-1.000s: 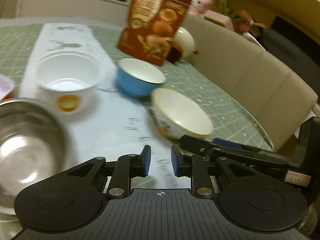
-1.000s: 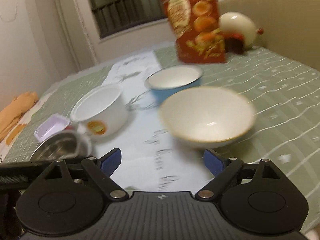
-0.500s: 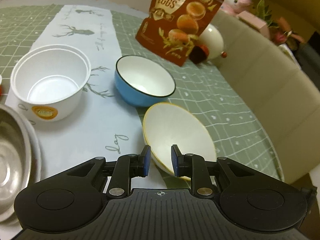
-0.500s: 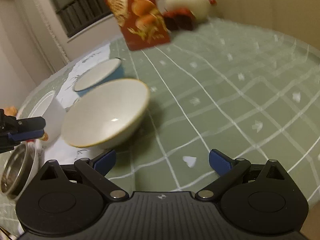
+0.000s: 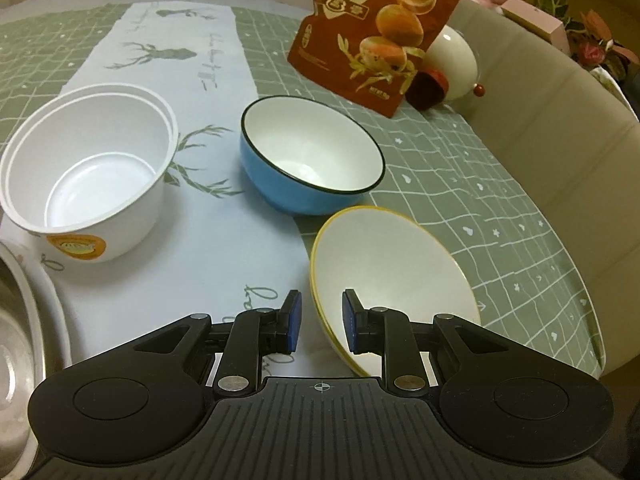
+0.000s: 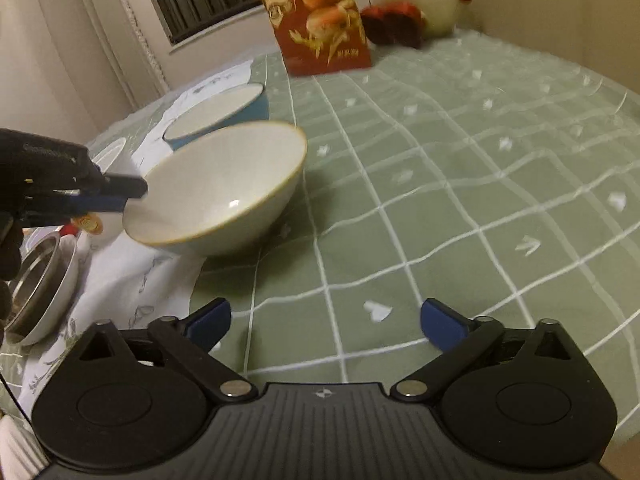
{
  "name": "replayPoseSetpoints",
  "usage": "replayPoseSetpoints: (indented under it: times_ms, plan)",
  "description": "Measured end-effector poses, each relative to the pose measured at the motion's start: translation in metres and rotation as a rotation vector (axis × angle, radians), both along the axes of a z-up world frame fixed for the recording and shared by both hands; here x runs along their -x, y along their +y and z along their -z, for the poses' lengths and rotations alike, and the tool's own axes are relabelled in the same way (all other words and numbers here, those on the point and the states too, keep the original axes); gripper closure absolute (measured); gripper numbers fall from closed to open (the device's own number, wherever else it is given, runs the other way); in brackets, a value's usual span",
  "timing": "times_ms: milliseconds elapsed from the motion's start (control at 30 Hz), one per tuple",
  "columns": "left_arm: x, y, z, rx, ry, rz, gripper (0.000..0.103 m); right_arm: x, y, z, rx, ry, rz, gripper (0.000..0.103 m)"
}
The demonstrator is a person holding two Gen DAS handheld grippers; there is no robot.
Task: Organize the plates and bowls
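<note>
A cream bowl with a yellow rim stands tipped on the table, its near rim between the narrow jaws of my left gripper. A sliver of cloth shows between the left pad and the rim, so the pads do not clamp it. In the right wrist view the left gripper straddles the left rim of the cream bowl. My right gripper hovers wide over the green cloth to the bowl's right, jaws closing slightly, nothing between them. Behind stand a blue bowl and a white plastic tub.
A steel bowl sits at the left edge, nested in a white dish. A quail-egg bag and a white egg-shaped ornament stand at the back. A beige seat back curves round the table's right edge.
My left gripper has moved in on the cream bowl, whose rim now lies between its jaws, and the bowl has tipped. The right gripper swung right, off the bowl, over the green cloth.
</note>
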State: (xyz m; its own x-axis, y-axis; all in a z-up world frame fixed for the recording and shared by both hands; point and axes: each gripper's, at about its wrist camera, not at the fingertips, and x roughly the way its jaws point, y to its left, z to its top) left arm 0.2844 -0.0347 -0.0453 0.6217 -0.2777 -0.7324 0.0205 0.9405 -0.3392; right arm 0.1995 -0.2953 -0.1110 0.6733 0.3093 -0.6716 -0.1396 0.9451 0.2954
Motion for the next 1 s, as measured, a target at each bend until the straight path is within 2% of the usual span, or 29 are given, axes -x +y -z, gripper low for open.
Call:
replayPoseSetpoints:
  times_ms: [167, 233, 333, 400, 467, 533, 633, 733, 867, 1000]
  plan:
    - [-0.004, -0.002, 0.002, -0.001, 0.005, 0.013, 0.079, 0.005, 0.004, -0.034, 0.068, -0.199, 0.064, 0.005]
    - [-0.005, -0.002, 0.002, -0.005, 0.003, 0.015, 0.079, -0.005, 0.003, -0.044, 0.059, -0.215, 0.044, 0.005]
    - [-0.007, -0.003, 0.004, -0.012, 0.003, 0.015, 0.079, -0.033, 0.004, -0.05, 0.026, -0.16, 0.003, 0.006]
    - [-0.009, -0.003, 0.005, -0.013, 0.007, 0.017, 0.079, -0.052, 0.005, -0.05, 0.028, -0.131, 0.028, 0.009]
    - [-0.012, -0.004, 0.009, -0.003, 0.013, 0.021, 0.079, -0.071, 0.007, -0.046, 0.004, -0.104, 0.066, 0.016]
    - [-0.015, -0.003, 0.013, 0.022, 0.021, 0.027, 0.079, -0.09, 0.007, -0.038, -0.028, -0.054, 0.074, 0.031]
    - [-0.019, -0.005, 0.022, 0.043, 0.041, 0.032, 0.079, -0.108, 0.012, -0.022, -0.067, 0.02, 0.065, 0.047]
    - [-0.023, -0.008, 0.027, 0.042, 0.047, 0.037, 0.076, -0.114, 0.022, -0.012, -0.088, 0.059, 0.046, 0.053]
    - [-0.031, -0.014, 0.029, 0.017, 0.038, 0.04, 0.075, -0.119, 0.036, -0.003, -0.115, 0.1, -0.007, 0.054]
    - [-0.036, -0.016, 0.032, 0.0, 0.052, 0.033, 0.074, -0.117, 0.053, -0.003, -0.061, 0.088, -0.035, 0.054]
